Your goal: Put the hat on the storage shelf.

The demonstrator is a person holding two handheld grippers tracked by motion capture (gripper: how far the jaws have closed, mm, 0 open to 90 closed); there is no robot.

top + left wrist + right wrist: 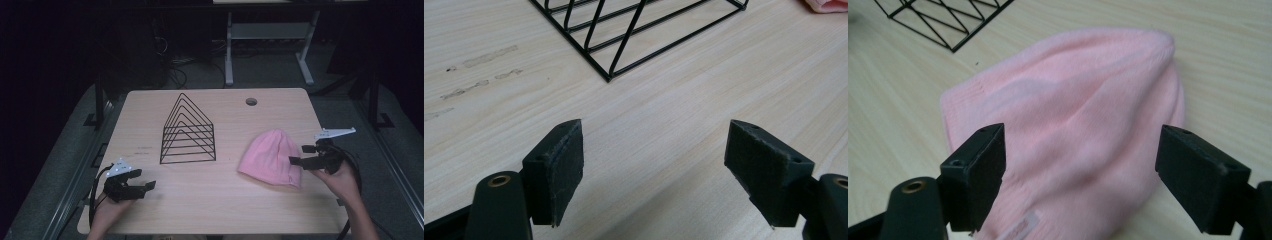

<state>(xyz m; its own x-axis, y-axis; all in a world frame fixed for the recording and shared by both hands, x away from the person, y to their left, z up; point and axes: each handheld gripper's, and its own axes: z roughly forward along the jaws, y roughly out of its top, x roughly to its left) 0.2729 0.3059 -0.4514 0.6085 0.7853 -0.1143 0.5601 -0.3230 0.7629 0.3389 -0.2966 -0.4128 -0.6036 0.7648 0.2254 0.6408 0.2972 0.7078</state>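
The right gripper has its jaws spread wide and holds nothing. The pink beanie lies flat on the wooden table, directly ahead of and partly between these jaws, its hem edge nearest them; contact between the jaws and the fabric cannot be determined. The left gripper also has its jaws spread wide and empty, above bare tabletop. The black wire rack stands ahead of the left jaws, well apart from them.
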